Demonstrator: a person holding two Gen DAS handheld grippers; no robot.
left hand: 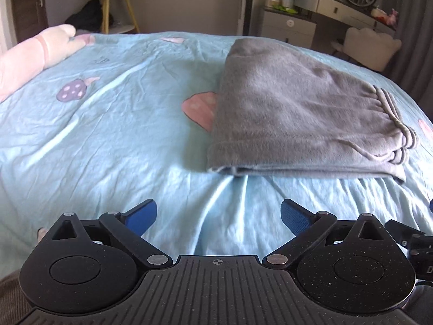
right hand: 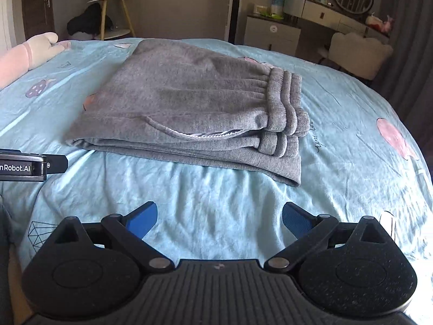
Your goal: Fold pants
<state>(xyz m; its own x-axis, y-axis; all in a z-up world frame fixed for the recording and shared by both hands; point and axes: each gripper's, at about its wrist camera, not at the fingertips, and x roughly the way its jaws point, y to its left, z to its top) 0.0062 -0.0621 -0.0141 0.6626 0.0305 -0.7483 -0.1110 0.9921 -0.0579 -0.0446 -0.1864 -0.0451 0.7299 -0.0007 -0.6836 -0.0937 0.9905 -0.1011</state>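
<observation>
Grey sweatpants point(left hand: 292, 113) lie folded into a compact stack on the light blue bedspread point(left hand: 108, 140), waistband at the right. In the right wrist view the pants point(right hand: 189, 108) lie ahead, waistband point(right hand: 284, 113) to the right. My left gripper point(left hand: 219, 216) is open and empty, hovering over the bedspread short of the pants' near edge. My right gripper point(right hand: 219, 216) is open and empty, also short of the pants. The left gripper's body point(right hand: 29, 166) shows at the left edge of the right wrist view.
A pink plush toy point(left hand: 32, 54) lies at the bed's far left. Beyond the bed stand a small round side table point(left hand: 116, 8), a dresser with mirror point(left hand: 338, 5) and a white chair point(left hand: 370, 46). Grey curtains point(right hand: 411, 40) hang at right.
</observation>
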